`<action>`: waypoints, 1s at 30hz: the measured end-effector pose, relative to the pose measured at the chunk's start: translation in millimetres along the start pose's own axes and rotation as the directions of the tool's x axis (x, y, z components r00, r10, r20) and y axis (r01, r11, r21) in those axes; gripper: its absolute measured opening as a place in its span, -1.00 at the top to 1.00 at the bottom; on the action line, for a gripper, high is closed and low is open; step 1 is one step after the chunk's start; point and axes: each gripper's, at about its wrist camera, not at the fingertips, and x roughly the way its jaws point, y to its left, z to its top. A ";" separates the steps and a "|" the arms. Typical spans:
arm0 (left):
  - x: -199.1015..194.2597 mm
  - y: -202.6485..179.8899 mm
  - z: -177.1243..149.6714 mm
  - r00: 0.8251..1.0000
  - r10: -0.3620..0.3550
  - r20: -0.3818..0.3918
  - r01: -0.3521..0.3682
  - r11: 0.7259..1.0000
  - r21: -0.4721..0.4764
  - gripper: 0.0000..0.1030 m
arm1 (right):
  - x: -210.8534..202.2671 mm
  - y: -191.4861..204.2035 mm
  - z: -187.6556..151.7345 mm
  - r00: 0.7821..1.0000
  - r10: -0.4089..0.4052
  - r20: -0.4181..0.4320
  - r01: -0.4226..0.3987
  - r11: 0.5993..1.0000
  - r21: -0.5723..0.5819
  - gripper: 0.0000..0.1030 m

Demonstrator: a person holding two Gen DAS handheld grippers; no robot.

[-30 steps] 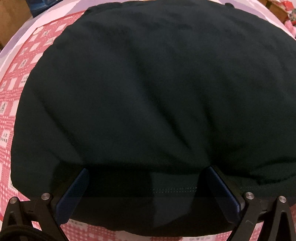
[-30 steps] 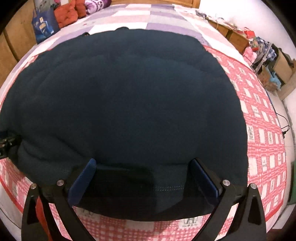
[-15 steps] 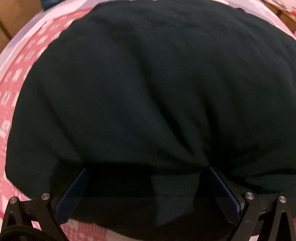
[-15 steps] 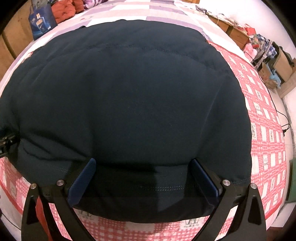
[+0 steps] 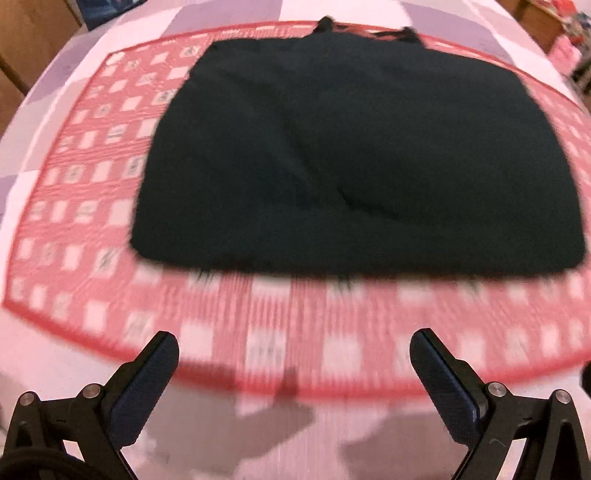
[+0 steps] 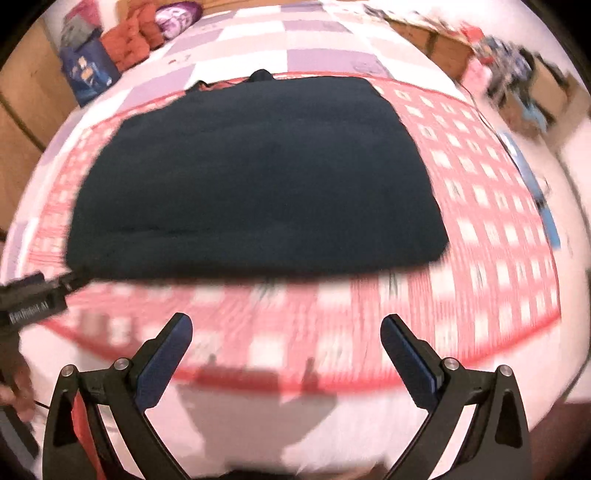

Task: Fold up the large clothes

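A large dark garment lies folded flat in a rough rectangle on a red-and-white checked cloth on a bed. It also shows in the right wrist view. My left gripper is open and empty, pulled back from the garment's near edge. My right gripper is open and empty, also back from the near edge. The left gripper's body shows at the left edge of the right wrist view. Both views are motion-blurred.
The checked cloth lies on a pink and lilac patchwork bedspread. Orange and purple cushions and a blue bag sit at the far left. Boxes and clutter stand on the floor at the right.
Both grippers have let go of the garment's hem and pulled back toward the bed's near edge. The garment now lies flat on the cloth, farther away in both views.
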 end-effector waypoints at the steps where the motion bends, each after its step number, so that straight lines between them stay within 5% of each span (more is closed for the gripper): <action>1: -23.8 -1.4 -12.0 1.000 -0.005 0.007 0.005 1.000 0.014 -1.00 | -20.0 3.1 -9.1 1.000 0.014 -0.007 -0.014 1.000 0.026 -1.00; 7: -118.4 -1.3 -60.1 0.996 -0.059 0.073 0.054 0.997 0.063 -0.99 | -131.3 27.9 -68.2 0.999 0.051 0.004 -0.051 0.998 0.027 -1.00; 12: -142.0 5.2 -62.6 0.993 -0.087 0.083 0.084 0.996 0.033 -0.99 | -193.0 38.2 -88.1 0.998 -0.007 0.068 0.009 0.999 -0.033 -1.00; 18: -160.3 -2.0 -60.8 0.989 -0.085 0.117 0.086 0.996 -0.003 -0.99 | -214.3 28.4 -85.3 0.996 -0.024 0.091 0.030 0.998 -0.062 -1.00; 30: -158.5 -18.6 -43.4 0.991 -0.064 0.120 0.068 0.997 -0.030 -0.99 | -193.0 21.6 -61.1 0.998 -0.008 0.068 0.017 0.991 -0.131 -1.00</action>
